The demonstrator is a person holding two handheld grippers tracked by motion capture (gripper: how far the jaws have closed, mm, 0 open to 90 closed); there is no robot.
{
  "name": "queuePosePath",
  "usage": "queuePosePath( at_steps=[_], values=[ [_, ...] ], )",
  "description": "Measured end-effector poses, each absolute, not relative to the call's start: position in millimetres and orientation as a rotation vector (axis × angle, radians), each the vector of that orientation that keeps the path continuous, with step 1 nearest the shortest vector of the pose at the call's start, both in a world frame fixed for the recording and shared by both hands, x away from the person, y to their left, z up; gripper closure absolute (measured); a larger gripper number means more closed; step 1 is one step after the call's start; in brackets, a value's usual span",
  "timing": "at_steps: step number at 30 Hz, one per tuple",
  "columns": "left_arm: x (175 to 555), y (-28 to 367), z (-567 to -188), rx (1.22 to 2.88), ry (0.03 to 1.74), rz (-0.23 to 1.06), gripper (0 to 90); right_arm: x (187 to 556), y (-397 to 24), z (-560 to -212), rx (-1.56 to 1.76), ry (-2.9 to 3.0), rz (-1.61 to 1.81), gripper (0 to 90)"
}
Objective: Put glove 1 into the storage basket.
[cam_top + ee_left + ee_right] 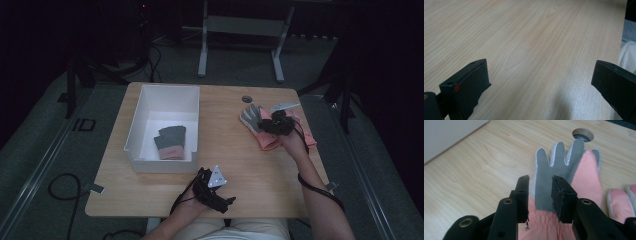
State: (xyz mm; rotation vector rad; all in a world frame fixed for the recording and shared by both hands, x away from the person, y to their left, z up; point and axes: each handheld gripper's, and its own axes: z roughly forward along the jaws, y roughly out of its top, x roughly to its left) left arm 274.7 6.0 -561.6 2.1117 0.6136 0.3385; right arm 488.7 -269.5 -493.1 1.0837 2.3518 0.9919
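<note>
Fingers of the right gripper (540,195) stand part-way closed over a pink and grey glove (564,170), one on each side of its grey palm near the gathered pink cuff; whether the pads already press the fabric cannot be told. That glove (255,120) lies flat at the right of the wooden worktop (235,145), its fingers pointing toward a round grommet hole (582,133) near the far edge. A second pink glove (621,200) lies just beside it, partly under the gripper. In the high view the right gripper (274,122) hovers over the pair, held by the person's right hand (295,145).

The left gripper (540,82) has its fingers spread wide and released, with nothing but bare wood between them. It sits low at the near edge of the worktop (212,187), just in front of a white box (145,115). Inside that box lies another glove (170,142), dark grey with a pink cuff, well apart from both grippers
</note>
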Motion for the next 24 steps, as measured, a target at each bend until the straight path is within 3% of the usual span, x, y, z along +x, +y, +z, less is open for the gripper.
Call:
queuePosePath(
  at_steps=[2, 10, 19, 24],
  values=[
    [269.3, 6.2, -564.6, 2.123, 0.594, 0.41, 1.0, 495.7, -263.3, -499.0, 1.071, 2.354, 0.947, 67.0],
    [268.5, 8.5, -567.7, 2.105, 0.599, 0.404, 1.1, 516.3, -258.1, -525.5, 1.099, 2.368, 0.744, 68.0],
    [266.5, 7.0, -571.2, 2.114, 0.581, 0.42, 1.1, 516.4, -256.6, -535.6, 1.187, 2.333, 0.76, 85.8],
    [267.3, 8.1, -570.8, 2.108, 0.582, 0.43, 1.1, 506.8, -256.0, -523.9, 1.296, 2.273, 0.847, 88.8]
  ],
)
